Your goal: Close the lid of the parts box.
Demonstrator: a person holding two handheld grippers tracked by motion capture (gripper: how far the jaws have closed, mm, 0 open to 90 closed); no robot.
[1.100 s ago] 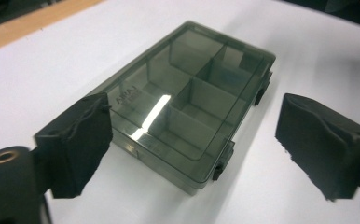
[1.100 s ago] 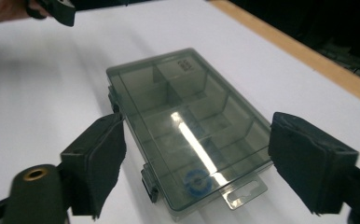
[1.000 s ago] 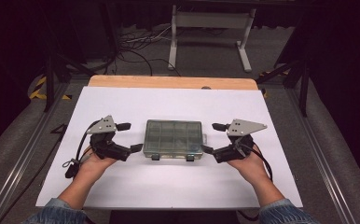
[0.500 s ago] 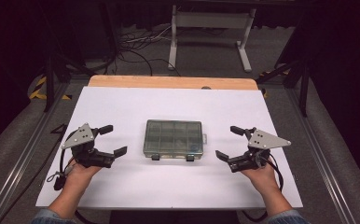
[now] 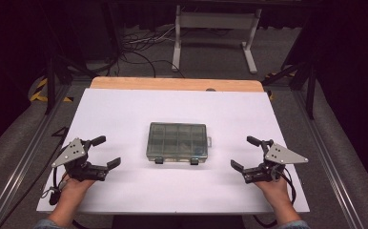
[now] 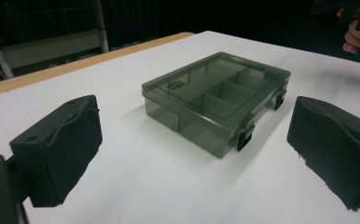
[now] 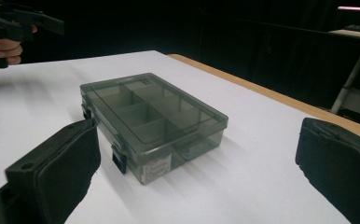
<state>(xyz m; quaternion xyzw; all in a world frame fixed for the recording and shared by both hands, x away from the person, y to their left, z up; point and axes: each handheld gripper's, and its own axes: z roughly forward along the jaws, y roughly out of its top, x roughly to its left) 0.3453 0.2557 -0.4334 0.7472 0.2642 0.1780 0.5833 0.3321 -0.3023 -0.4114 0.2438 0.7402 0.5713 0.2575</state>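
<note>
Both hand-held grippers (image 5: 105, 152) farther from box (image 5: 177, 141)

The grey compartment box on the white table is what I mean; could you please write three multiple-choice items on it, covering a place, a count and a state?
1. Where does the box lie?
A. between the two claws
B. on the floor
C. left of both claws

2. How many black latches show on its near edge?
A. none
B. two
C. five

3. How is its lid?
A. taken off
C. standing upright
B. closed flat

Answers:
1 A: the left claw and the right claw flank it on the table.
2 B: the high view shows two.
3 B: the clear lid lies flat over the compartments.
</note>
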